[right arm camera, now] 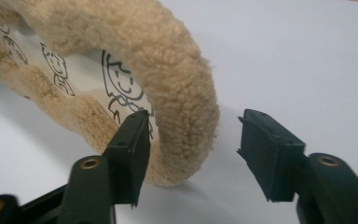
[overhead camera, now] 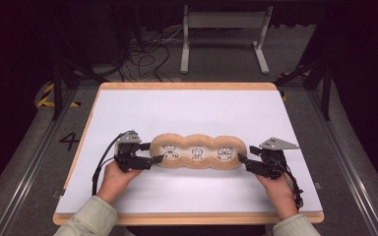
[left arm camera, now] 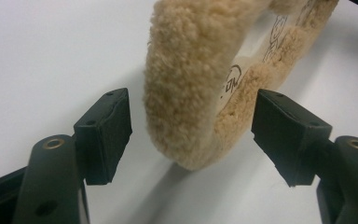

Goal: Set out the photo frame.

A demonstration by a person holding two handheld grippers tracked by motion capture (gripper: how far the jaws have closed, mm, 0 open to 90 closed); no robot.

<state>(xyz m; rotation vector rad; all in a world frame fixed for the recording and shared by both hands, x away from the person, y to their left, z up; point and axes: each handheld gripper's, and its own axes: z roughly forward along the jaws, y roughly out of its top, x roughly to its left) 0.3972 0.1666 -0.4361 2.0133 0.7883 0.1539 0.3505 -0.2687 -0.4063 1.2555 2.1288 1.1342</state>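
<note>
A long tan fleecy pad (overhead camera: pixel 196 151) with three lobes lies flat on the white tabletop (overhead camera: pixel 187 108). Its white middle carries three printed cartoon figures. My left gripper (overhead camera: pixel 153 152) sits at the pad's left end. In the left gripper view the fleecy rim (left arm camera: pixel 186 84) stands between the open jaws of that gripper (left arm camera: pixel 193 133), with a gap on each side. My right gripper (overhead camera: pixel 246 155) sits at the pad's right end. In the right gripper view its jaws (right arm camera: pixel 198 156) straddle the rim (right arm camera: pixel 168 70), open, with the pads off the fleece.
The white top has a wooden border (overhead camera: pixel 187 217) along its near edge. Beyond the far edge the floor holds loose cables (overhead camera: pixel 147 59) and a grey metal stand (overhead camera: pixel 224 34). Yellow-black tape (overhead camera: pixel 47 96) marks the floor at the left.
</note>
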